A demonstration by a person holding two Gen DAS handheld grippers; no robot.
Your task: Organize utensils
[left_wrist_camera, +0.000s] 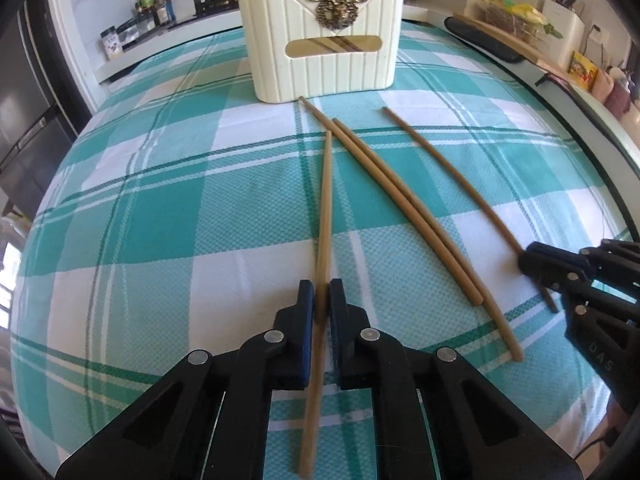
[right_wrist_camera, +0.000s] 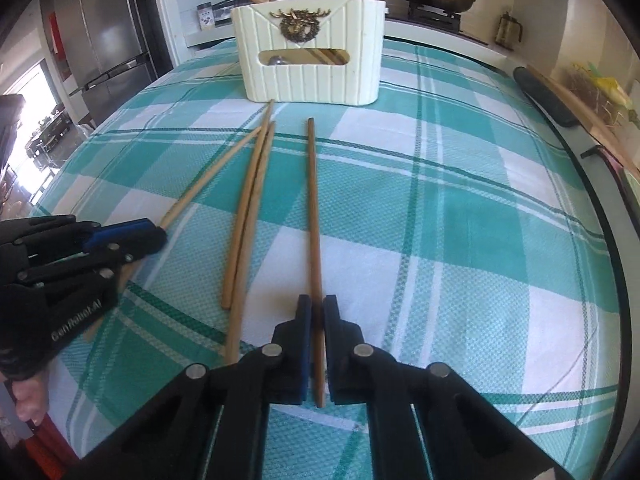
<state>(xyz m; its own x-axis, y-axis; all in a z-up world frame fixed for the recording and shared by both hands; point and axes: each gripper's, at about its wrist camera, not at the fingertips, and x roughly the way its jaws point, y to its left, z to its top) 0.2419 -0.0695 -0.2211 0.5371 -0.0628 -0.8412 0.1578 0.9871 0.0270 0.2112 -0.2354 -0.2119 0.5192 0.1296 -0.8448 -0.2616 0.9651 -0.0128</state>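
Wooden chopsticks being gripped, 1 each: left gripper point(left_wrist_camera: 320, 292) clamping pale chopstick point(left_wrist_camera: 325, 216), right gripper point(right_wrist_camera: 317, 308) clamping darker chopstick point(right_wrist_camera: 313, 208). Next: lifting, tipping upright into cream holder point(right_wrist_camera: 310, 46).

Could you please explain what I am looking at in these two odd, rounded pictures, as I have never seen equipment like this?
There is no robot here: a person holds a two-finger grasping tool in each hand, and each tool carries a fisheye camera looking forward along its fingers, which is why everything bulges. One picture comes from the left tool, the other from the right tool; each also shows the other tool at its edge. Both are shut, each on one wooden chopstick: the left chopstick and the right chopstick. Between them two loose chopsticks lie side by side on the green checked tablecloth. Beyond stands a cream utensil holder already containing chopsticks.
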